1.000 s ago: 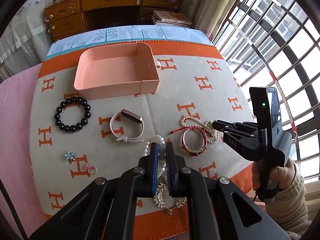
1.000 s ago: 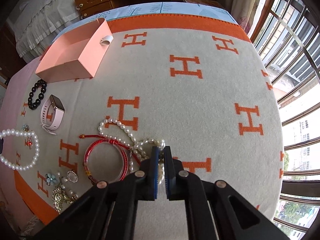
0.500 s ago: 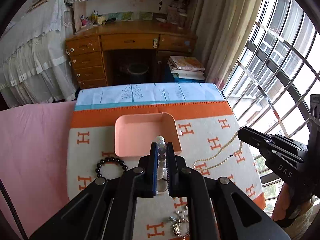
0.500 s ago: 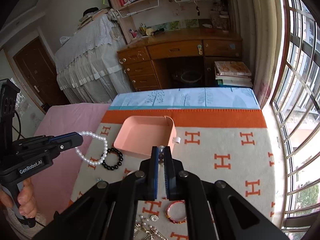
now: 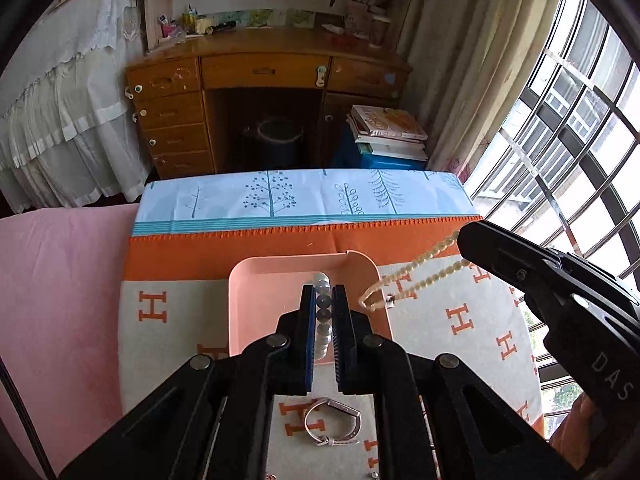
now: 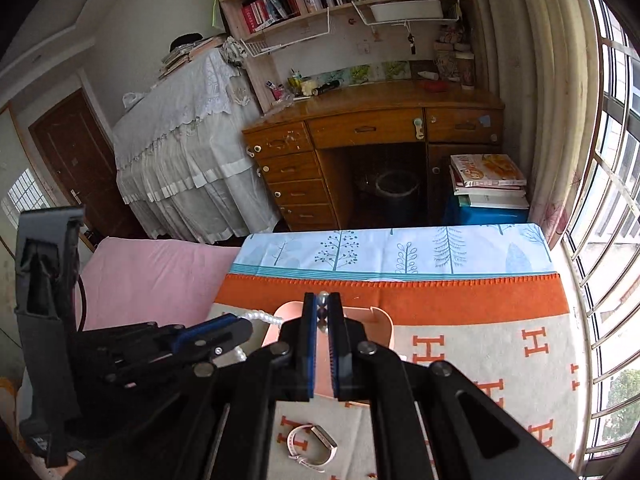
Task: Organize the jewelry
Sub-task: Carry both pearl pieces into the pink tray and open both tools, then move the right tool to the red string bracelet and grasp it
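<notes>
In the left wrist view my left gripper (image 5: pixel 323 294) is shut on a white pearl bracelet (image 5: pixel 322 322), held above the pink tray (image 5: pixel 264 300). My right gripper (image 5: pixel 466 242) comes in from the right, shut on a long cream pearl necklace (image 5: pixel 416 276) whose loop dangles over the tray's right rim. In the right wrist view the right gripper (image 6: pixel 322 300) pinches a few beads (image 6: pixel 322 312) above the tray (image 6: pixel 380 326). The left gripper (image 6: pixel 240 328) sits just left of it with the white pearls (image 6: pixel 260 316) trailing from its tip.
A pink-strapped watch (image 5: pixel 332 420) (image 6: pixel 312 446) lies on the orange-and-cream H-patterned blanket (image 5: pixel 460 320) below both grippers. A pink sheet (image 5: pixel 60 288) covers the bed to the left. Beyond the bed stand a wooden desk (image 5: pixel 264 80), stacked books (image 5: pixel 386 132) and a barred window (image 5: pixel 580 120) at the right.
Both grippers have lifted off the blanket with their strands and moved forward over the pink tray. The cameras have tilted up, so the desk and shelves show now.
</notes>
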The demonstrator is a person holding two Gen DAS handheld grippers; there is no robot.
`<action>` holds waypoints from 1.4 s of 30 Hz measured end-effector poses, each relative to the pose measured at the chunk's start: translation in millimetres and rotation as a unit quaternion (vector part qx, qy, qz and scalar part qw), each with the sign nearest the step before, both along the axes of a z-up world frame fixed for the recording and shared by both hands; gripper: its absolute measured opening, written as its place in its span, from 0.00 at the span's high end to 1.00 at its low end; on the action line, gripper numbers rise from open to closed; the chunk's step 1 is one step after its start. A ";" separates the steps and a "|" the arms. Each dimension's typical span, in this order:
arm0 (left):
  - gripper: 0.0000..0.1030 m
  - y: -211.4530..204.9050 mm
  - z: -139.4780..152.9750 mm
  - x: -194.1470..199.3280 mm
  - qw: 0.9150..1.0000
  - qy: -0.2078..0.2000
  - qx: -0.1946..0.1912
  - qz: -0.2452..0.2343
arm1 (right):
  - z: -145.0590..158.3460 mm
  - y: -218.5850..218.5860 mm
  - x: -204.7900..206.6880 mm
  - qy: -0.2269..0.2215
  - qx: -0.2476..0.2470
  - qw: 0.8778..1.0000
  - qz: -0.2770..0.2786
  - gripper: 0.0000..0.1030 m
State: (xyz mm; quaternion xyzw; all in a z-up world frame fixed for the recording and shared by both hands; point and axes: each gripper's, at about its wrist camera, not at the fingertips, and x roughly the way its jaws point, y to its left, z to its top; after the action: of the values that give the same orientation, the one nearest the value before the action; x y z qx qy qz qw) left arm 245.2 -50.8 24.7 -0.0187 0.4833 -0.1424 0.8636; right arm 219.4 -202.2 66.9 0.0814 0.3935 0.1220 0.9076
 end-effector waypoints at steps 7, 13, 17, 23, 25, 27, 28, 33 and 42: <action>0.95 -8.4 -49.8 19.6 0.999 0.040 -0.015 -0.003 | -54.0 8.2 32.7 0.060 -0.014 0.998 -0.007 0.94; 0.95 -18.8 -65.8 25.2 0.998 0.051 -0.026 -0.013 | -89.2 2.4 43.0 0.106 -0.007 0.994 -0.002 0.92; 0.95 -25.5 -72.3 30.2 0.998 0.055 -0.035 -0.019 | -94.5 -12.6 34.6 0.106 0.006 0.994 -0.020 0.90; 0.95 -44.9 -82.3 36.3 0.999 0.046 -0.012 -0.018 | -92.2 -36.3 13.4 0.090 0.015 0.995 -0.040 0.90; 0.86 -51.9 -86.8 39.4 0.999 0.039 0.010 -0.012 | -90.8 -43.1 5.5 0.083 0.013 0.995 -0.046 0.90; 0.55 -56.6 -91.8 42.6 0.999 0.041 0.022 -0.006 | -90.7 -50.9 -1.7 0.081 0.017 0.995 -0.052 0.90; 0.42 -57.2 -93.1 43.3 0.999 0.042 0.023 -0.005 | -91.0 -54.4 -4.3 0.082 0.020 0.995 -0.055 0.90; 0.40 -53.7 -92.3 35.8 0.999 0.043 0.002 -0.006 | -91.9 -65.8 -21.8 0.085 0.029 0.994 -0.056 0.90; 0.30 -31.0 -77.2 -15.5 1.000 0.018 0.023 -0.002 | -91.5 -67.5 -70.0 0.087 0.024 0.995 -0.039 0.90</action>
State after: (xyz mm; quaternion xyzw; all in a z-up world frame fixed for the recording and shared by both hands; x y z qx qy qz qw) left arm 229.7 -81.8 -52.4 -0.0006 0.5016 -0.1327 0.8549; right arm 149.3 -269.7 -24.5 0.1290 0.4644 0.0889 0.8716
